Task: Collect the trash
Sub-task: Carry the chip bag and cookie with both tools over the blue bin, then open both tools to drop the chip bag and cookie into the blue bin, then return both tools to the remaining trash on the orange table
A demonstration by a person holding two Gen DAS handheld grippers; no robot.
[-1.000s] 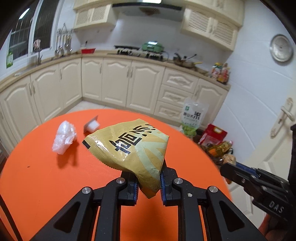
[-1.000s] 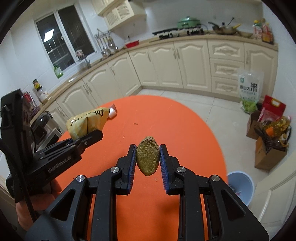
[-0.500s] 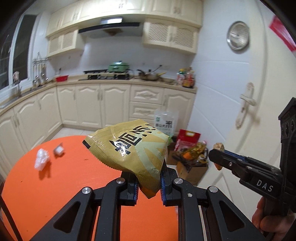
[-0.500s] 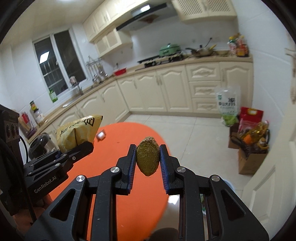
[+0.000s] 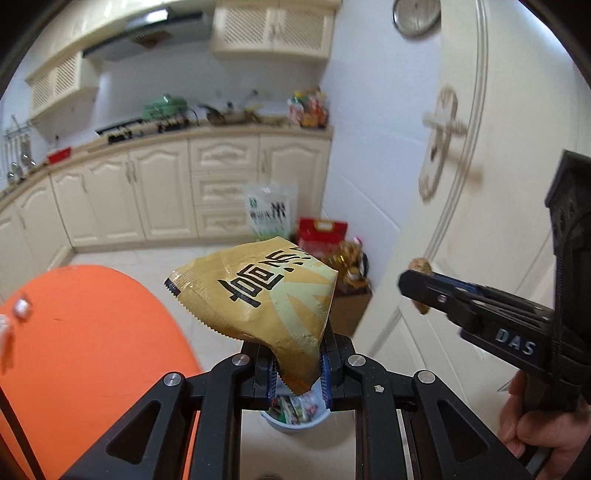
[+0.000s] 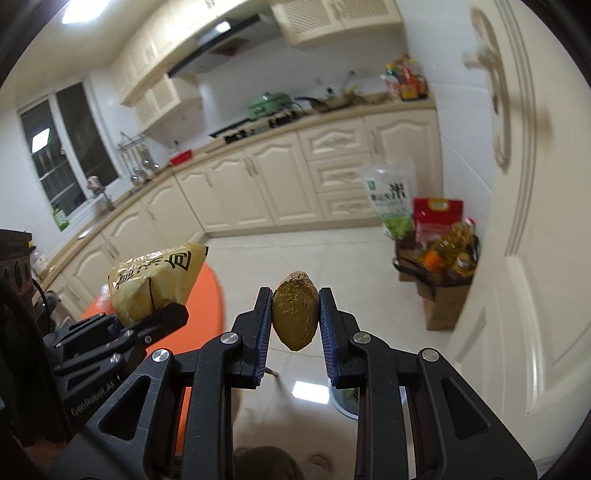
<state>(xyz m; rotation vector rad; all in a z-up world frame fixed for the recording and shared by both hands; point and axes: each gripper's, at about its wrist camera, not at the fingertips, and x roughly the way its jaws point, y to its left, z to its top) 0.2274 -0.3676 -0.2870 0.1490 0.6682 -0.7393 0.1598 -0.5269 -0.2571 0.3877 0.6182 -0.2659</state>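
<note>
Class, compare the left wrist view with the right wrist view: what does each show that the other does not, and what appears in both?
Only the left wrist view shows the wall clock, the scraps on the orange table, and wrappers inside the bin.

Only the right wrist view shows the window and the sink tap.

Both show the yellow snack bag clamped in the left hand-held gripper, the brown husk clamped in the right hand-held gripper, and the rice bag.

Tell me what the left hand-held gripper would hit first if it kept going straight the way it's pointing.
Probably the blue trash bin on the floor: it shows just past the left hand-held gripper, beneath the yellow snack bag it grips. Depth is unclear.
</note>
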